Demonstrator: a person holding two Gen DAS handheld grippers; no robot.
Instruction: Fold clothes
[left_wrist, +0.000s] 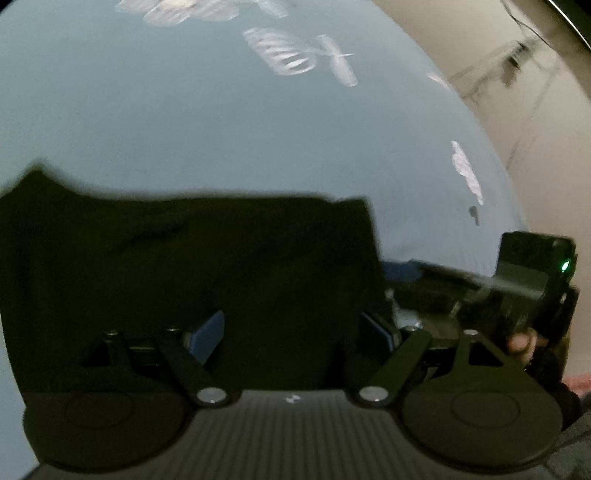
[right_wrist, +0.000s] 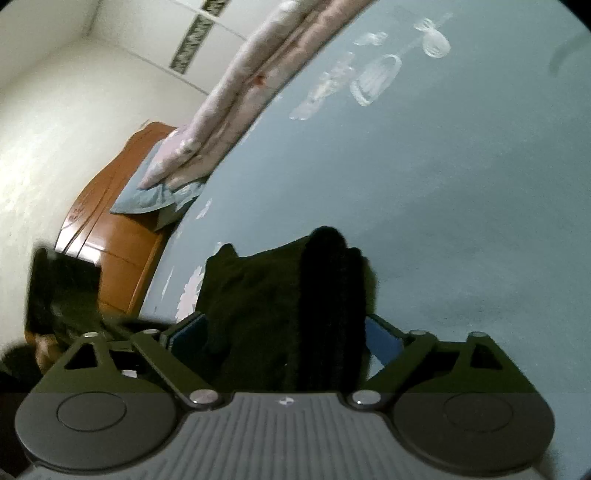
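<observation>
You are working over a dark garment that is lying on the pale blue bedsheet, probably spread there so the bed gives you a flat folding surface. Your left gripper is hanging with its jaws standing wide, the cloth filling the space between the blue pads, though blur is hiding whether they are pressing it. Your right gripper is standing wide too, straddling a bunched fold of the garment with a sliver of sheet showing beside its right-hand pad, so it is looking released rather than pinched.
</observation>
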